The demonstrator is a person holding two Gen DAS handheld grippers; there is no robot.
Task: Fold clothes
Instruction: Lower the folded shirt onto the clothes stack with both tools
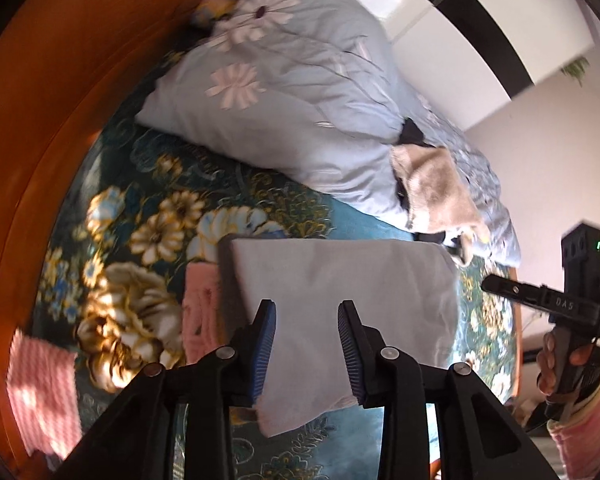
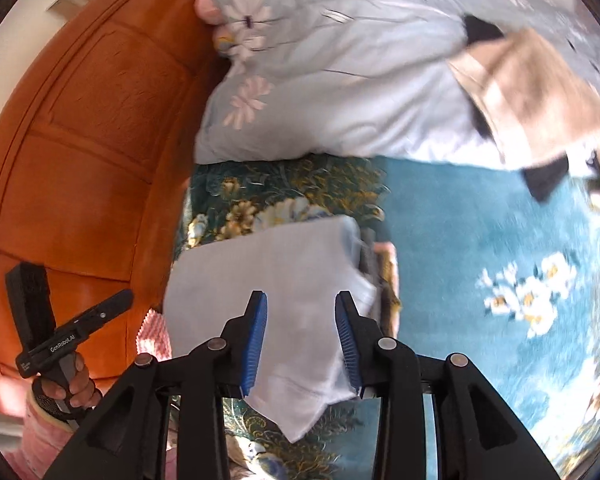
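A: Well, in the left wrist view, where is the garment?

B: The grey folded garment [image 1: 340, 300] lies on the floral bedspread [image 1: 140, 240], just below the pale blue pillow [image 1: 292, 92], partly covering a pink folded cloth [image 1: 200, 312]. It looks like a stack being built, so neat pieces gather in one spot.

A: And the left gripper [image 1: 307, 344]?

B: Its jaws stand wide apart over the garment's near edge, pinching nothing. Whether it is about to take the edge or has let it go, I cannot tell.

A: The right wrist view?

B: Same garment [image 2: 272, 288], again below the pillow [image 2: 332, 92], with a beige garment [image 2: 540, 96] draped off the pillow's right side. The right gripper [image 2: 301, 340] is likewise spread wide and empty above the cloth's near corner.
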